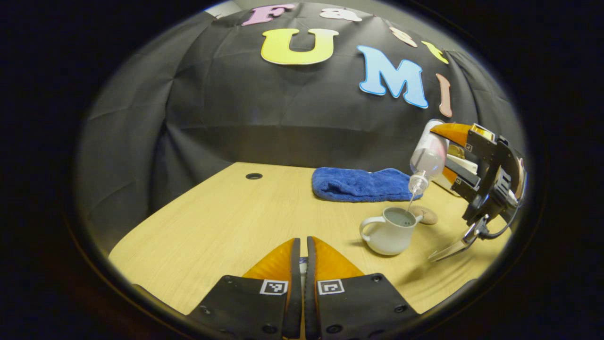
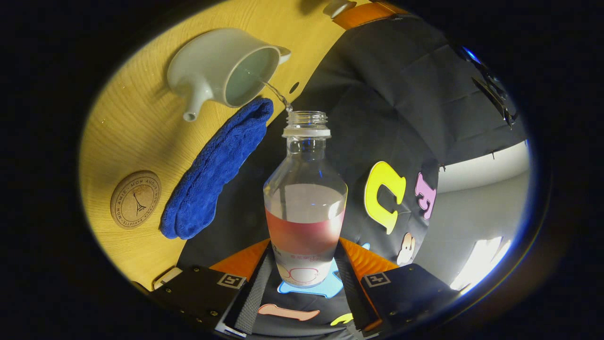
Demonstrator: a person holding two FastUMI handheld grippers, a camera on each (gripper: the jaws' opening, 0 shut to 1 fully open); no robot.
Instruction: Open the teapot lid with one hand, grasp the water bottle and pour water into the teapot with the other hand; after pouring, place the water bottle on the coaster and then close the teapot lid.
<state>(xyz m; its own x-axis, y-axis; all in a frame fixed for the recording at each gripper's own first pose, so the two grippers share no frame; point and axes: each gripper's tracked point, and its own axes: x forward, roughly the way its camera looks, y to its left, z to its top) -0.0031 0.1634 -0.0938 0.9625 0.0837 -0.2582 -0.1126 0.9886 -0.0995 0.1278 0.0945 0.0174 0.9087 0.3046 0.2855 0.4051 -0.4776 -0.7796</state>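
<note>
A white teapot [image 1: 391, 231] stands open on the wooden table [image 1: 212, 222], with water inside. Above it the clear water bottle [image 1: 427, 156] is tipped neck down, and a thin stream runs from its mouth into the pot. My right gripper [image 1: 446, 153] is shut on the bottle's body. In the right gripper view the bottle [image 2: 304, 203] sits between the right gripper [image 2: 304, 255] fingers, and the stream reaches the teapot [image 2: 222, 71]. My left gripper [image 1: 302, 245] hovers over the table's near side, shut on the small white teapot lid [image 1: 302, 267]; the lid [image 2: 337, 7] also appears beside the left gripper [image 2: 363, 12].
A round cork coaster [image 1: 424, 215] lies just behind the teapot, seen also as the coaster [image 2: 136, 199]. A folded blue towel [image 1: 361, 184] lies at the back of the table. A cable hole [image 1: 254, 176] sits at the far left.
</note>
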